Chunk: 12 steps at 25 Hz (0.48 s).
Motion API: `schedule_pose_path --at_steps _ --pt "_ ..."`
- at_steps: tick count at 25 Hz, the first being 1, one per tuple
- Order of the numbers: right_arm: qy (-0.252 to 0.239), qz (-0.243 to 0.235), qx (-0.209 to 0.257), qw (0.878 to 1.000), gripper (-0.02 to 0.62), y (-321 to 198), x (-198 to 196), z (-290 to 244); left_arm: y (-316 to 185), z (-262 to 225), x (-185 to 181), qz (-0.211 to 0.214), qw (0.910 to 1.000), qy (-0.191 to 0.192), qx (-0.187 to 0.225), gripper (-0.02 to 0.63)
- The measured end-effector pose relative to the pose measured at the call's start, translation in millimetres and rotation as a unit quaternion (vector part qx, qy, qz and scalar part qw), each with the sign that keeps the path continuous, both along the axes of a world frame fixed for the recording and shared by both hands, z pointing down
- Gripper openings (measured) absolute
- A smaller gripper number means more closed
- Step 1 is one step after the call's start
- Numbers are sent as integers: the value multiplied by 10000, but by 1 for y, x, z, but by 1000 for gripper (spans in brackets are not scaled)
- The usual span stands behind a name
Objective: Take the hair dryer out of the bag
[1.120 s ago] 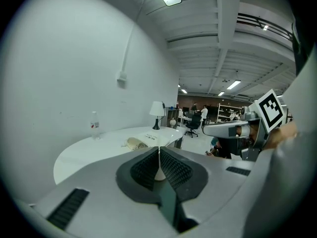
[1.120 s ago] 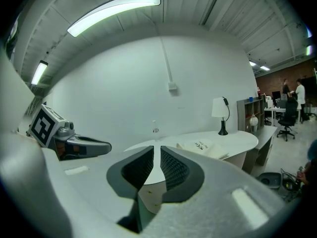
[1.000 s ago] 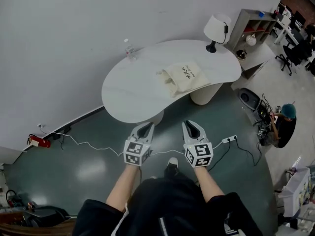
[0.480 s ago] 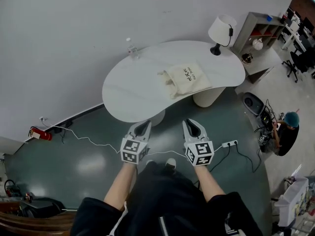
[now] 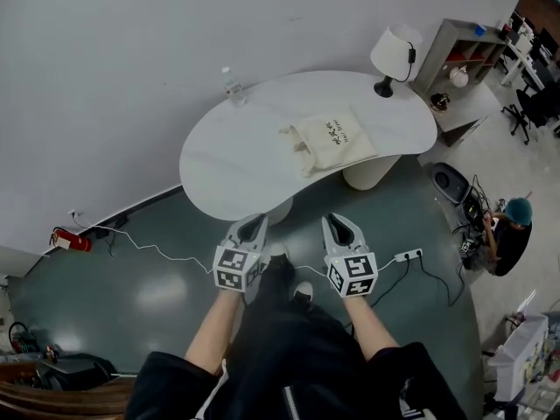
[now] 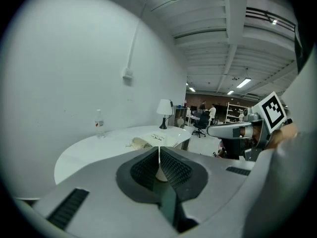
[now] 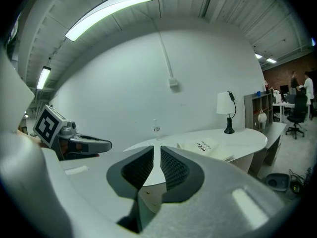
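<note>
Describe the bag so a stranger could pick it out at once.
Find the white curved table by the wall. On its right half, nearer the lamp than the bottle, lies the bag. It is the only flat, cream cloth thing there, with black print on top.

wear: blk top (image 5: 289,376), short slv | 2 hand-held grippers (image 5: 251,228) (image 5: 338,227): grey, b/w cubes (image 5: 233,268)
</note>
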State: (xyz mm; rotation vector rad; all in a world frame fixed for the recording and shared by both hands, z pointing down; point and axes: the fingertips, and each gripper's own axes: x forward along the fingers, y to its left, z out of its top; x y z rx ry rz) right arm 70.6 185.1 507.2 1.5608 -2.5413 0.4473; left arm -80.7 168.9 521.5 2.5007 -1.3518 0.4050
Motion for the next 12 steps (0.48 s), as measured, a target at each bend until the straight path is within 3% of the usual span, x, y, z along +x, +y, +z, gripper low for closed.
schedule_pose_path --at_steps 12 --pt "93 155 -55 9998 32 -66 -4 0 -72 4 15 357 9994 23 -21 17"
